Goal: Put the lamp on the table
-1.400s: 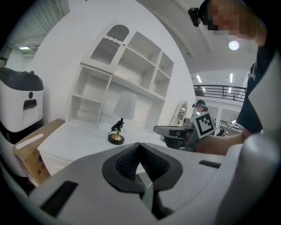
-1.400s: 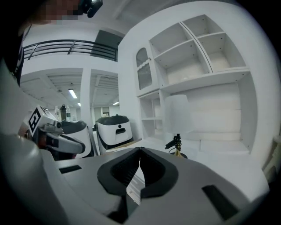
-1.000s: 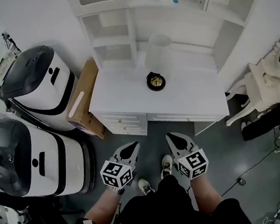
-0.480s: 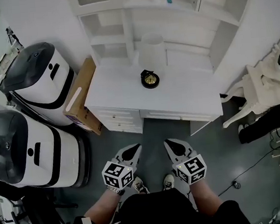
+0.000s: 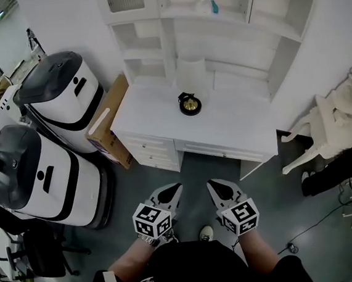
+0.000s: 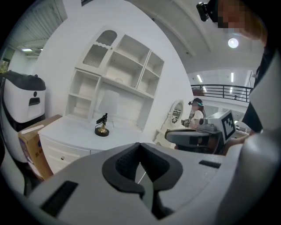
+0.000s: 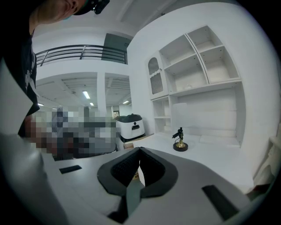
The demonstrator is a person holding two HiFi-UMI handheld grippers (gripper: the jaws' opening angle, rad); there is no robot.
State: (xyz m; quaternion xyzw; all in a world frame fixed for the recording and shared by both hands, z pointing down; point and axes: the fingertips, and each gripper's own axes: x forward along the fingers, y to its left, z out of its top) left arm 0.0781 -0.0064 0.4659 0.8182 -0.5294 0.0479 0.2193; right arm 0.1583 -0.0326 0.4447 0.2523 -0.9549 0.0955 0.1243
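Looks like a robotics lab w/ a staged room corner: white desk & hutch shelves at 12 o'clock, two big white/black machines at 9–10, cable across grey floor at 4.

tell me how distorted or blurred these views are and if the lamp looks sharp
Head view: evenly lit, mild barrel bend, lamp small but sharp on the white desk. Left gripper view: strong fisheye, dark corners, lamp clear. Right gripper view: same fisheye, mosaic patch at left.
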